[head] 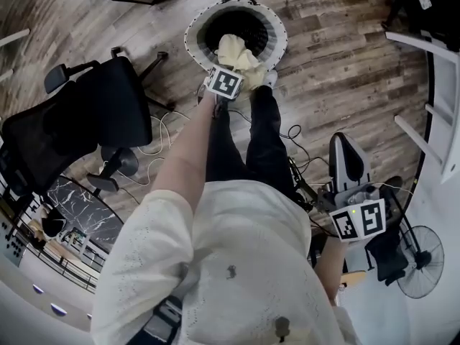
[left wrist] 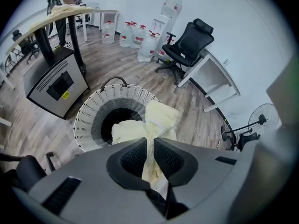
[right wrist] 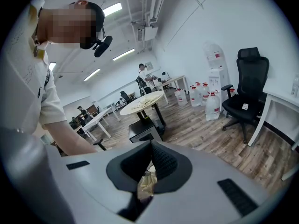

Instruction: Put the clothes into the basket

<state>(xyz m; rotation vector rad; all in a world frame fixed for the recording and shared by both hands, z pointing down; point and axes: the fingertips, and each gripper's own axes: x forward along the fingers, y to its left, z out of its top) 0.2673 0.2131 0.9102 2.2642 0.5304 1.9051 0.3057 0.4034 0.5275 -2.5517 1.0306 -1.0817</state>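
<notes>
A pale yellow cloth [head: 236, 52] hangs over the near rim of the round white basket [head: 195, 33], which stands on the wooden floor ahead of the person's legs. My left gripper [head: 231, 74] points steeply down and is shut on the cloth. In the left gripper view the cloth [left wrist: 156, 118] runs up between the pads of the left gripper [left wrist: 149, 143], and the basket [left wrist: 93, 111] lies just beyond with its dark inside showing. My right gripper [head: 357, 221] is held low at the person's right side, away from the basket. In its own view the right gripper [right wrist: 150, 144] has its tips together, with a small tan scrap [right wrist: 145, 183] deep in the gap.
A black office chair [head: 100, 113] stands left of the basket, and cables [head: 291, 134] trail on the floor to the right. A floor fan [head: 424, 272] and a white shelf [head: 438, 85] are at the right. A grey cabinet [left wrist: 56, 83] and water bottles [left wrist: 135, 36] stand beyond the basket.
</notes>
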